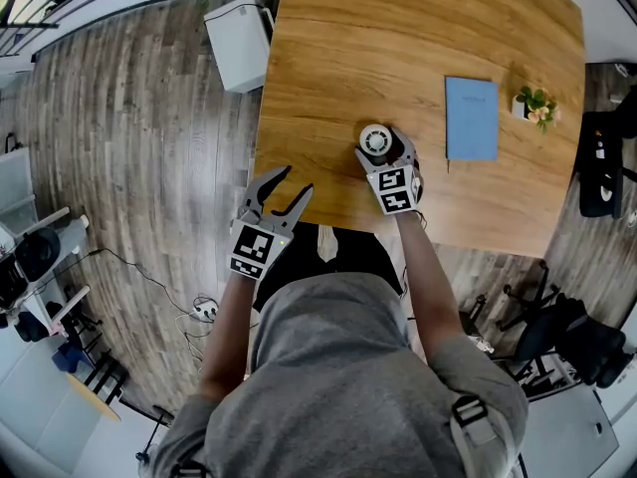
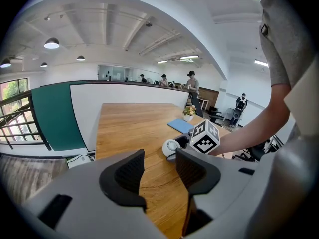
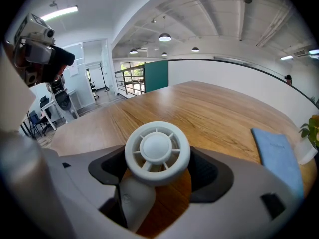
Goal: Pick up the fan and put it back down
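Note:
The small white fan (image 1: 375, 141) has a round grilled head and a short stem. It sits near the front edge of the wooden table (image 1: 398, 38). My right gripper (image 1: 384, 151) is shut on the fan, its dark pads pressing both sides of the head. In the right gripper view the fan (image 3: 157, 151) fills the space between the jaws of my right gripper (image 3: 157, 169), stem pointing down-left. My left gripper (image 1: 280, 193) hangs open past the table's left front corner, holding nothing. The left gripper view has the left gripper (image 2: 159, 171), the fan (image 2: 171, 147) and the right gripper (image 2: 182, 142).
A blue notebook (image 1: 471, 118) lies right of the fan, with a small potted plant (image 1: 534, 106) beyond it. A white box (image 1: 239, 43) stands on the floor at the table's left. Dark office chairs (image 1: 600, 167) crowd the right side. Several people stand far off.

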The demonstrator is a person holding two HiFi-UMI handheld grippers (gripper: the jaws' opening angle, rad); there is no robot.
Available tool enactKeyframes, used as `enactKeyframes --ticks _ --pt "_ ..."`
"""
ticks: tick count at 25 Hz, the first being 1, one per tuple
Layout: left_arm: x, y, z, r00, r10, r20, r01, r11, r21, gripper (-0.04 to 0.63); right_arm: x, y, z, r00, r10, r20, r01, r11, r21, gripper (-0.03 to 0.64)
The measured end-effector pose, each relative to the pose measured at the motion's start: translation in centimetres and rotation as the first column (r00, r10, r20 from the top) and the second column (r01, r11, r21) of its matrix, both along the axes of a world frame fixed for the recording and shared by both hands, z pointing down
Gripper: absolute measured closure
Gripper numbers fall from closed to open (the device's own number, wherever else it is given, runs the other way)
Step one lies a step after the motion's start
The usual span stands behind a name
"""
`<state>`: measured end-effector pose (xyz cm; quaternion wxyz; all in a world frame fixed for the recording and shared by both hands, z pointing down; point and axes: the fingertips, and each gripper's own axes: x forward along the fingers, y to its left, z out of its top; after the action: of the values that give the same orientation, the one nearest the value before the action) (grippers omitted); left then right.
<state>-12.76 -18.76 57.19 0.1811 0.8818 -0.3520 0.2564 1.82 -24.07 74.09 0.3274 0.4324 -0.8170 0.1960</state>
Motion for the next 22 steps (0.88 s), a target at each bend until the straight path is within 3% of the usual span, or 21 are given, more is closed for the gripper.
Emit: enactKeyframes --ticks 13,22 --pt "0.16 -0.03 -0.06 1.0 0.005 0.001 -0.005 1.0 0.0 0.387 0.58 -0.17 0.29 0.999 0.043 0.029 -0.042 0.999 -0.022 0.233" --pt "0.62 0.39 -0.72 1.0 0.01 0.005 -0.01 1.0 0.018 0.387 1.09 -0.08 -0.59 0.997 0.069 0.042 -0.069 0.997 0.021 0.216"
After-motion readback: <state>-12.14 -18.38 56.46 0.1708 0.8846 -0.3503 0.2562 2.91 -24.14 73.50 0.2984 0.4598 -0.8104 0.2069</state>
